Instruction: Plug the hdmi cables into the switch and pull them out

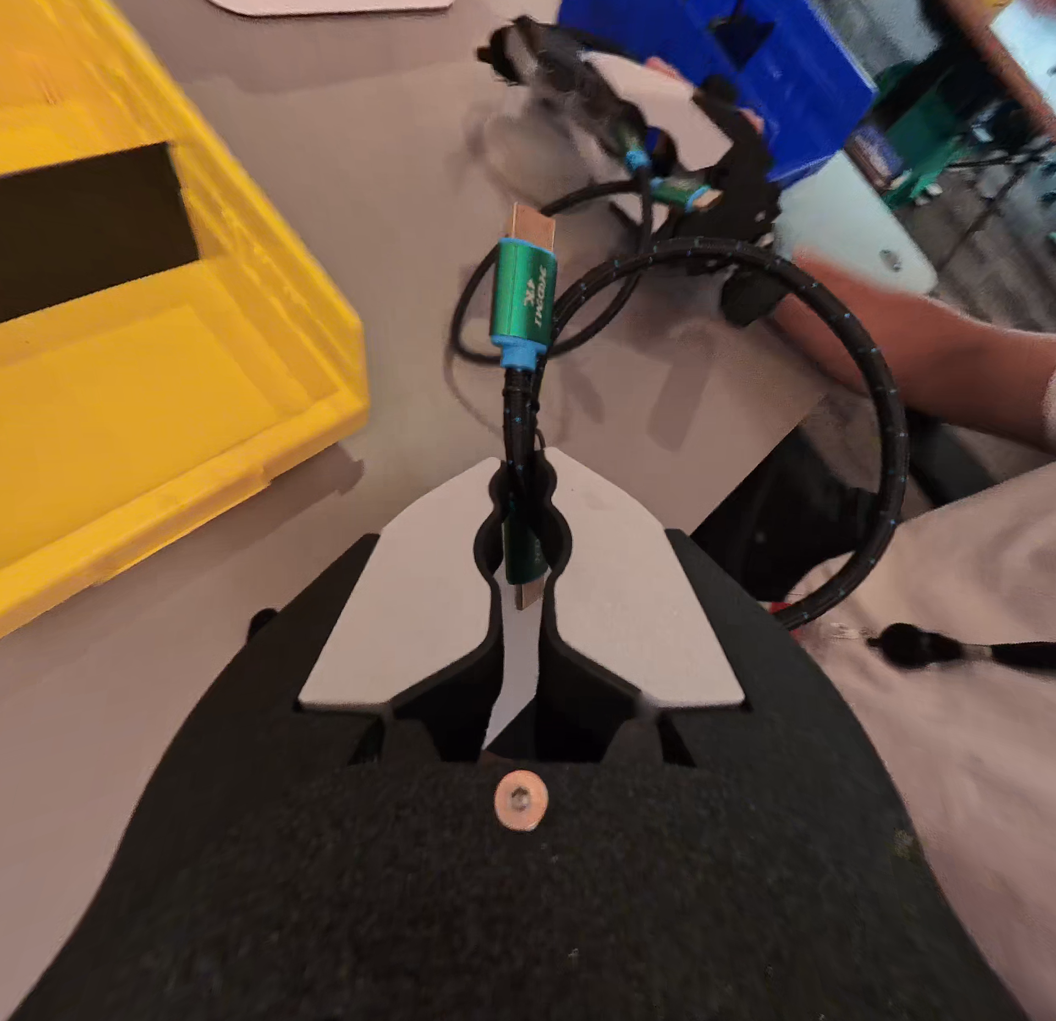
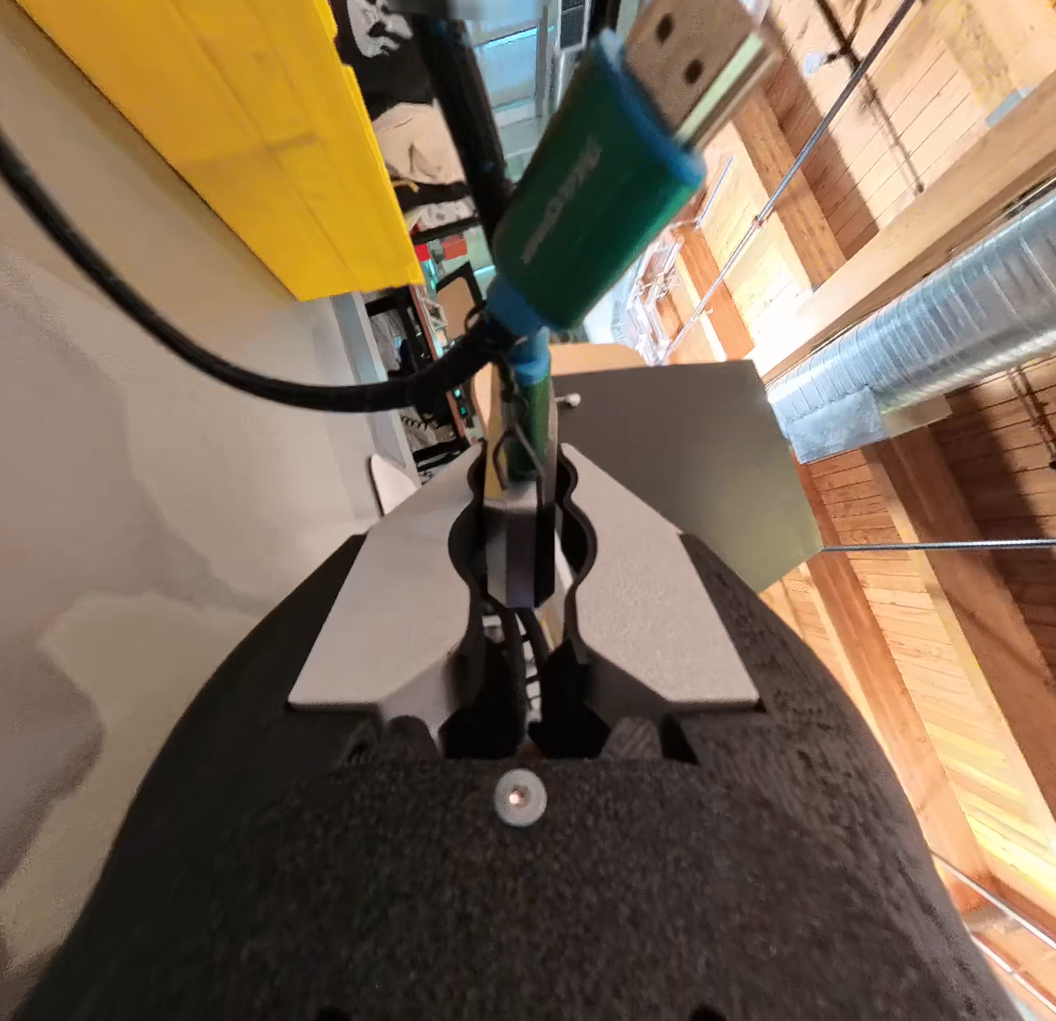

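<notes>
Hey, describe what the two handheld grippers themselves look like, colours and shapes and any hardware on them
Both look alike. The left gripper has a wide, rough-textured black body, one round silver screw in the middle, and two pale grey fingers tapering to points, with black scalloped inner edges. The right gripper has the same black body, silver screw and grey fingers. No cables on either show.

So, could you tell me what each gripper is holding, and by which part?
Left gripper: braided cable just behind a green plug. Right gripper: another cable bundle, near the base of its green plug.
</notes>
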